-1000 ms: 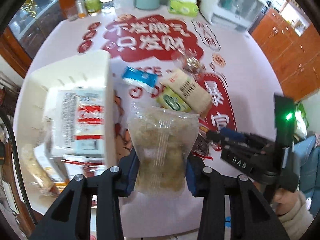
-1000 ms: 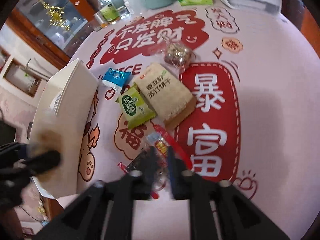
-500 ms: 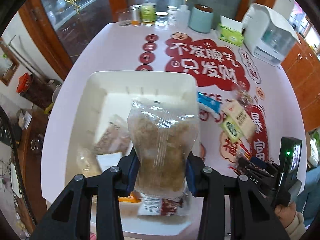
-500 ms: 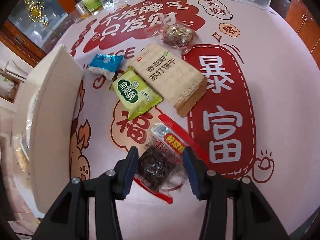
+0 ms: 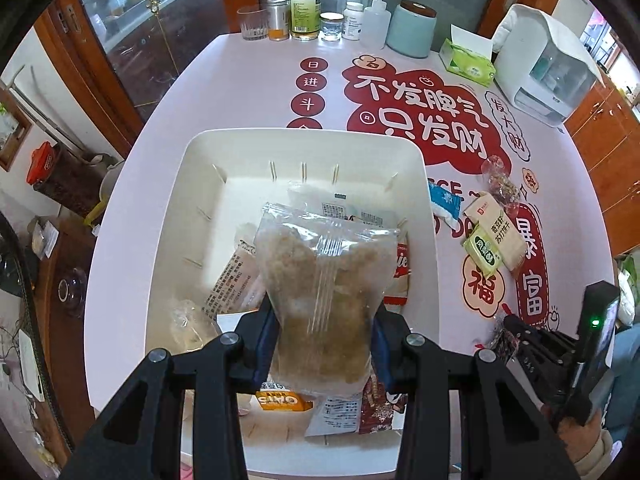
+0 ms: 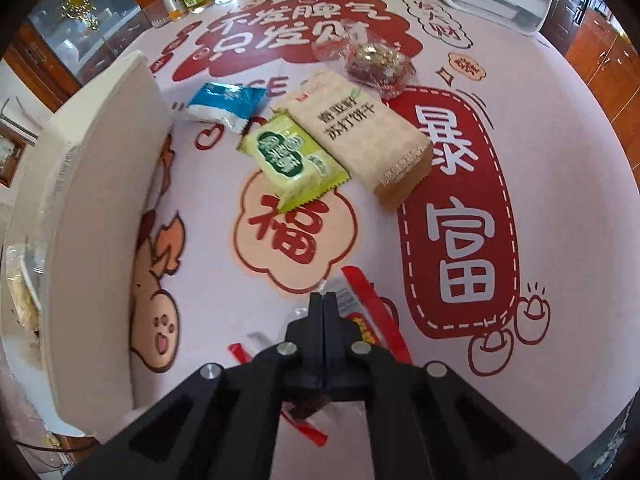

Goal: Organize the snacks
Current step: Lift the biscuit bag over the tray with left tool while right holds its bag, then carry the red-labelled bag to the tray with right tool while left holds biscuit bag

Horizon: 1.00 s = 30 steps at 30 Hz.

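Note:
My left gripper [image 5: 324, 340] is shut on a clear bag of brown snacks [image 5: 320, 296] and holds it above the white bin [image 5: 304, 140], which has several snack packs inside. My right gripper [image 6: 323, 300] is shut on a clear red-trimmed packet [image 6: 360, 308] at the table's near edge; it also shows in the left wrist view [image 5: 508, 336]. On the table lie a green pack [image 6: 292, 160], a beige cracker pack [image 6: 360, 136], a blue pack [image 6: 224, 104] and a clear bag of mixed nuts [image 6: 376, 64].
The white bin's side wall [image 6: 100, 200] stands just left of my right gripper. At the table's far edge stand bottles and jars [image 5: 304, 12], a teal canister [image 5: 412, 28], a green tissue box [image 5: 468, 60] and a white appliance [image 5: 548, 64].
My left gripper has carried the snack bag from over the table to above the bin. My right gripper has closed on the red-trimmed packet.

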Each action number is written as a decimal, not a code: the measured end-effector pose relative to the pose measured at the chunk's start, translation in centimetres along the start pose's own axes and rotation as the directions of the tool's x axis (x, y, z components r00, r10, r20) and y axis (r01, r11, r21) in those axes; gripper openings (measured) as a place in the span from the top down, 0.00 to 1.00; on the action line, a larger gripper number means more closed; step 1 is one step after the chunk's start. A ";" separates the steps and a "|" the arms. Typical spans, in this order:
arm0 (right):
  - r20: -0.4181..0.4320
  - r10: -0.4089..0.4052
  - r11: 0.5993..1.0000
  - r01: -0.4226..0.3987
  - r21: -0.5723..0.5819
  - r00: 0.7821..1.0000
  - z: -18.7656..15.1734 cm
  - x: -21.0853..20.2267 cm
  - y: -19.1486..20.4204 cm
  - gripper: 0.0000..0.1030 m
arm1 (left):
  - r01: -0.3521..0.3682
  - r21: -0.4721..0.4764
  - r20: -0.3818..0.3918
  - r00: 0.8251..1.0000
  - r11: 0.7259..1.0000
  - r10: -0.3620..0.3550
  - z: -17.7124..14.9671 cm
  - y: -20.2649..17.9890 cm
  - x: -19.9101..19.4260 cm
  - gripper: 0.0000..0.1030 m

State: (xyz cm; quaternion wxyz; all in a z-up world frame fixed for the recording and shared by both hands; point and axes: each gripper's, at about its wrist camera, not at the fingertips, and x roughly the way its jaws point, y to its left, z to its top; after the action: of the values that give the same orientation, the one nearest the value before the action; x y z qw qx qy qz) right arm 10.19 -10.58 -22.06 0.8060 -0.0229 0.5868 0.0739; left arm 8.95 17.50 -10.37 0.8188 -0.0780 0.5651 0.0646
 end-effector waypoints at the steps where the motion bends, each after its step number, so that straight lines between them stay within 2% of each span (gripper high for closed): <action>1: 0.015 0.001 1.000 0.000 -0.003 1.000 0.1 -0.4 0.2 1.00 | 0.003 0.002 0.000 1.000 1.000 -0.003 -0.1 0.2 0.0 0.62; 3: 0.043 0.009 1.000 -0.009 -0.009 0.999 0.1 -1.4 0.5 1.00 | 0.008 0.003 0.001 1.000 1.000 -0.008 -0.1 0.5 -0.1 0.62; 6: 0.063 0.062 0.998 -0.063 0.027 0.996 0.4 -2.3 0.1 1.00 | 0.021 0.001 0.004 1.000 1.000 -0.021 -0.2 0.9 -0.2 0.62; 10: 0.052 0.215 0.969 -0.219 0.114 0.975 0.5 -3.0 -2.0 0.99 | 0.044 0.005 0.011 0.999 0.999 -0.044 -0.4 1.0 -0.3 0.62; 11: 0.055 0.224 0.964 -0.229 0.136 0.973 0.4 -3.0 -2.4 0.98 | 0.051 0.006 0.009 0.999 0.999 -0.051 -0.5 1.0 -0.2 0.62; 12: 0.055 0.215 0.963 -0.221 0.157 0.975 0.1 -3.1 -3.0 0.91 | 0.058 0.007 0.004 0.998 0.998 -0.058 -0.6 1.1 0.0 0.62; 13: 0.049 0.204 0.963 -0.209 0.171 0.978 -0.1 -2.9 -3.3 0.76 | 0.064 0.008 -0.002 0.998 0.998 -0.064 -0.7 1.1 0.2 0.62; 15: 0.043 0.185 0.959 -0.190 0.211 0.982 -0.7 -2.8 -3.5 0.55 | 0.075 0.010 -0.013 0.997 0.997 -0.074 -0.9 1.2 0.6 0.62; 16: 0.040 0.182 0.955 -0.187 0.230 0.982 -1.0 -2.6 -3.6 0.52 | 0.078 0.011 -0.017 0.997 0.997 -0.078 -1.1 1.3 0.8 0.62; 19: -0.007 0.189 0.932 -0.178 0.315 0.982 -1.8 -1.4 -3.8 0.48 | 0.086 0.014 -0.028 0.996 0.996 -0.085 -1.3 1.6 1.3 0.62; 22: -0.067 0.193 0.887 -0.145 0.439 0.979 -3.0 -0.1 -4.1 0.48 | 0.093 0.018 -0.032 0.995 0.996 -0.092 -1.3 2.0 1.5 0.62; 26: -0.104 0.181 0.867 -0.109 0.486 0.978 -3.3 0.5 -3.5 0.48 | 0.098 0.023 -0.033 0.995 0.995 -0.097 -1.2 2.5 1.7 0.62; 30: -0.139 0.133 0.852 -0.042 0.521 0.981 -3.2 0.6 -3.0 0.48 | 0.109 0.034 -0.035 0.994 0.993 -0.108 -1.1 3.1 1.9 0.62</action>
State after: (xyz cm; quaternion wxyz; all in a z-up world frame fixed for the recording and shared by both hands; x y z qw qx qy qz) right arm 7.80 -13.86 -23.77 0.7254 0.2143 0.6521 -0.0514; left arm 7.99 20.30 -12.67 0.8130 -0.0951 0.5745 0.0088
